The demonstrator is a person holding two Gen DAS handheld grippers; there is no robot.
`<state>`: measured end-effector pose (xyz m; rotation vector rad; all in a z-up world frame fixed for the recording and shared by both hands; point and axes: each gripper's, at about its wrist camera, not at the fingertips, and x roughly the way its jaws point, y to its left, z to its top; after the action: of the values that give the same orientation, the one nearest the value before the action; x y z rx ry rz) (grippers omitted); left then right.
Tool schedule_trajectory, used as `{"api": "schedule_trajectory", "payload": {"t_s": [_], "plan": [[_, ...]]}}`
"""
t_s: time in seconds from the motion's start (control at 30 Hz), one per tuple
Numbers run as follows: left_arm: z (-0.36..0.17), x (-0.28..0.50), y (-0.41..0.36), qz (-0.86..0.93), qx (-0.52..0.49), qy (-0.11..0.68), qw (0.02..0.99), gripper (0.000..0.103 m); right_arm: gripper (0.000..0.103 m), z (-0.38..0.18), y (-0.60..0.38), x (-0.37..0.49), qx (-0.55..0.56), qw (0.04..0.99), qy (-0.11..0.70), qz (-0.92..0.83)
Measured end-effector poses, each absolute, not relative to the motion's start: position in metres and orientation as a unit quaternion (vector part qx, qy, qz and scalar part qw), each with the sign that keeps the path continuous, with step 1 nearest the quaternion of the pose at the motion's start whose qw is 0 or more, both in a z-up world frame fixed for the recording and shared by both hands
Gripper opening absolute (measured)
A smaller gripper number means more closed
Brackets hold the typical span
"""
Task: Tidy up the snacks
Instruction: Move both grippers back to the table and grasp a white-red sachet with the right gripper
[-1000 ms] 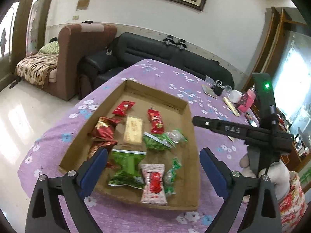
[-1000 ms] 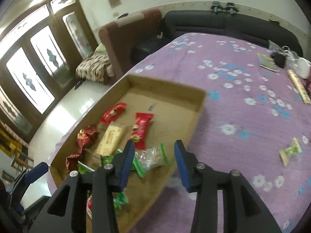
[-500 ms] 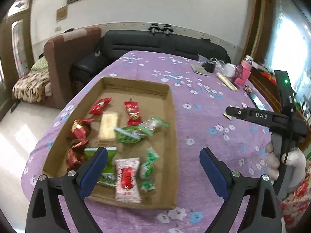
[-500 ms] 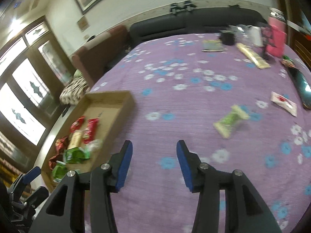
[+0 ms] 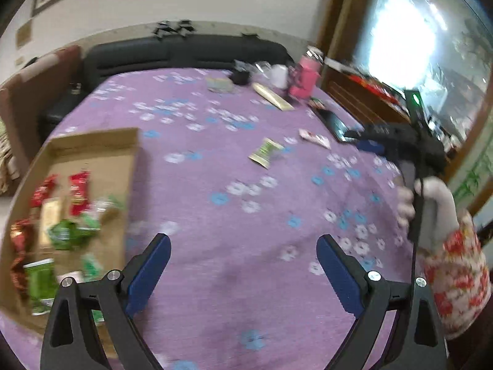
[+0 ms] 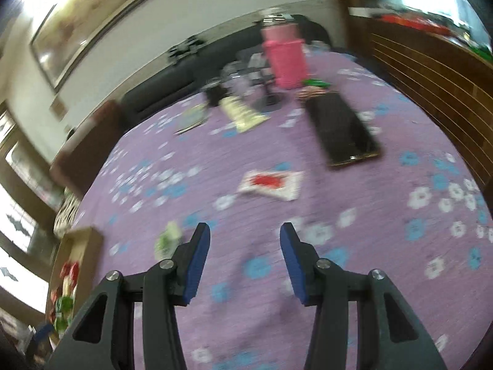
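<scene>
Two snacks lie loose on the purple tablecloth (image 5: 234,166): a green packet (image 5: 265,153) and a red-and-white packet (image 6: 271,184); the rest sit in the cardboard tray (image 5: 101,141). Both the left gripper (image 5: 243,256) and right gripper (image 6: 245,240) hover with jaws apart, holding nothing.

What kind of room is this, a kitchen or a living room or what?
Most likely a home living room: a black sofa runs along the wall, a framed painting hangs above it, and a table under a purple flowered cloth holds snacks.
</scene>
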<state>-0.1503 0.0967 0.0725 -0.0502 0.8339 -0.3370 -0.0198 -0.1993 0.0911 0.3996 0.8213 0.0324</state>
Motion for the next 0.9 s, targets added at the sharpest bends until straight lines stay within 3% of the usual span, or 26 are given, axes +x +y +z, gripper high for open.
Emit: {"api": "schedule_trajectory", "payload": {"t_s": [0.4, 0.63, 0.73, 0.9], "plan": [[0.062, -0.15, 0.087, -0.163, -0.033, 0.432, 0.887, 0.097, 0.046, 0.059, -0.199, 0.093, 0.132, 0.885, 0.445, 0.022], [0.061, -0.144, 0.087, -0.165, -0.032, 0.435, 0.885, 0.097, 0.047, 0.046, -0.19, 0.088, 0.149, 0.853, 0.491, 0.093], [0.061, -0.139, 0.083, -0.169, -0.03, 0.435, 0.884, 0.097, 0.047, 0.048, -0.175, 0.077, 0.105, 0.863, 0.487, 0.085], [0.072, -0.133, 0.082, -0.17, -0.021, 0.428, 0.888, 0.097, 0.063, 0.046, -0.159, 0.073, 0.043, 0.884, 0.46, 0.071]]}}
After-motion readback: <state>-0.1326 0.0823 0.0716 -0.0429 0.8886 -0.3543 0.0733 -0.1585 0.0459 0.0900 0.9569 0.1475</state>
